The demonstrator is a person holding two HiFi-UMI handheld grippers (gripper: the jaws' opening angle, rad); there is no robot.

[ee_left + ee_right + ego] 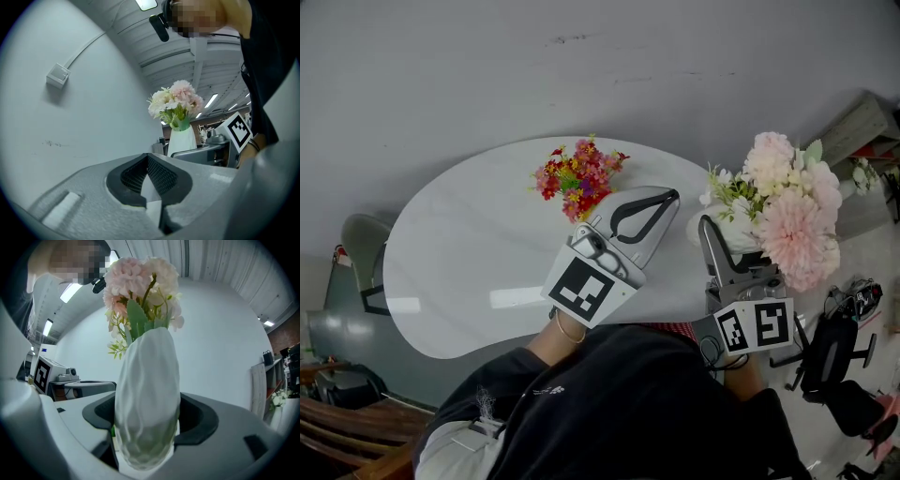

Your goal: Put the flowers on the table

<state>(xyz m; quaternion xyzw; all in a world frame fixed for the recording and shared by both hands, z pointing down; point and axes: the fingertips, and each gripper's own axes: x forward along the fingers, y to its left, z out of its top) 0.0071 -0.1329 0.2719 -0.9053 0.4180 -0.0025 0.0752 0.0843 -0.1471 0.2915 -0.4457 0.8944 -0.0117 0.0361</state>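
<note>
A glossy white oval table (469,253) fills the left and centre of the head view. A small bunch of red, yellow and purple artificial flowers (579,176) lies on its far side.

Just right of that bunch, the left gripper (671,196) is held above the table top. Its square-marker cube (581,289) is at the near end, by the person's wrist. In the left gripper view, the left gripper (147,158) has its jaws pressed together at the tips. The dark ribbed pads (161,176) enclose nothing.

Further right, the right gripper (722,230) is at the right end of the table, with its marker cube (755,326) nearest the person. In the right gripper view, the right gripper (150,408) has its jaws pinching a white, faceted, egg-shaped ceramic vase (147,394). One dark pad bears on each side of the body. The vase stands upright between the jaws.

The vase (729,230) holds the bouquet of pale pink and cream flowers with green leaves (792,211). The blooms overhang the right edge of the table. No view shows whether the vase base touches the table top.

The left gripper view shows the vase (182,140) and bouquet (176,101) upright beside the right gripper's cube (240,130). In the right gripper view, the bouquet (140,282) rises above the vase mouth.
</note>
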